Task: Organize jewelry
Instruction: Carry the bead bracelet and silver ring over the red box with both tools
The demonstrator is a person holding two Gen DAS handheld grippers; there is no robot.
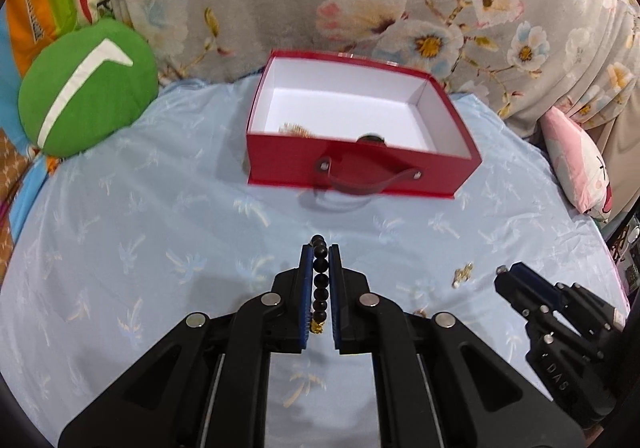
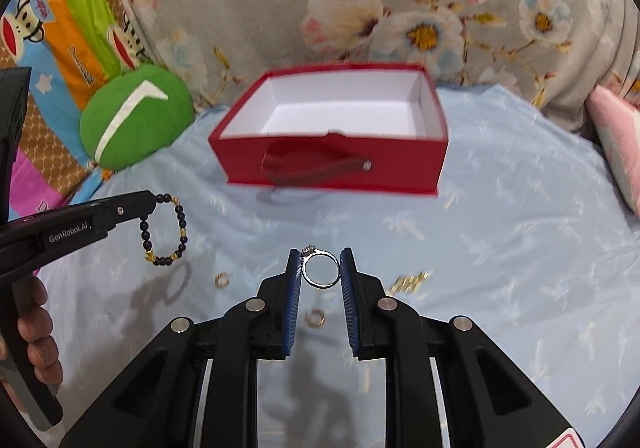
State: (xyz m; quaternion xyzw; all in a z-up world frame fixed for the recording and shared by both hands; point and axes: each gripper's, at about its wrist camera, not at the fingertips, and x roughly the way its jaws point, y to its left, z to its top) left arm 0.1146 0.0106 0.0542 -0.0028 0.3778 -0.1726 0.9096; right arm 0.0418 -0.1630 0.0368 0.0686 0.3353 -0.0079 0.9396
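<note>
Black beads with gold spacers, one bracelet (image 2: 164, 232): I hold it pinched in my left gripper (image 1: 321, 248), jaws pressed tight on the strand so it hangs free of the pale blue sheet (image 2: 520, 248) for the carry. Silver ring (image 2: 320, 268), stone uppermost: clamped across its band in my right gripper (image 2: 320, 254), lifted clear. Destination for both, I judge, is the red box (image 2: 332, 167) ahead, open-topped; small gold pieces (image 2: 222, 279) lie on the sheet uncollected.

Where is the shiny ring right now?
The ring is pinched between the right gripper's blue pads in the right wrist view, held above the blue sheet, in front of the red box.
</note>
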